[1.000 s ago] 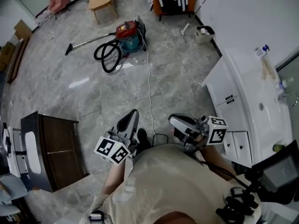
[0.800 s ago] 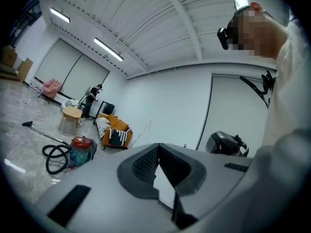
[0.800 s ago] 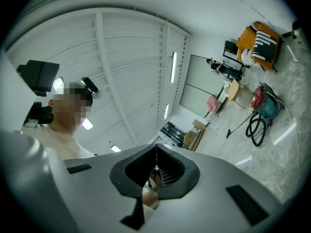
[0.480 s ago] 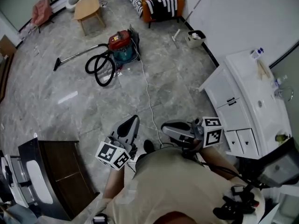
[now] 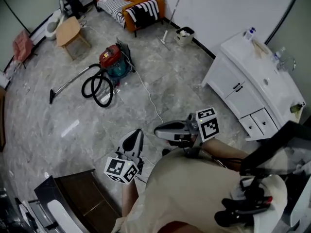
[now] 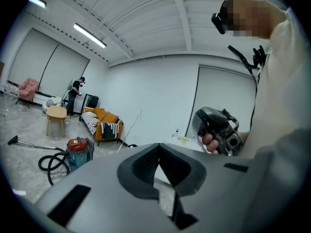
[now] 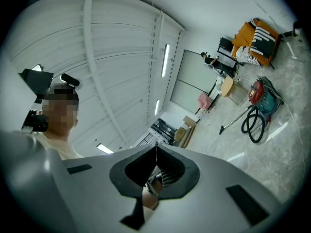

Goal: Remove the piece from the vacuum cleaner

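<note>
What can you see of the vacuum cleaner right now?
The vacuum cleaner is a canister, red lid over a teal body, standing upright on the grey floor. Its black hose lies coiled beside it, leading to a metal wand and floor nozzle. A white cord trails away. Nothing grips it.

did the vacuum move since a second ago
No. The vacuum keeps its place on the floor in front of the table and the sofa; only the head view shifted.
</note>
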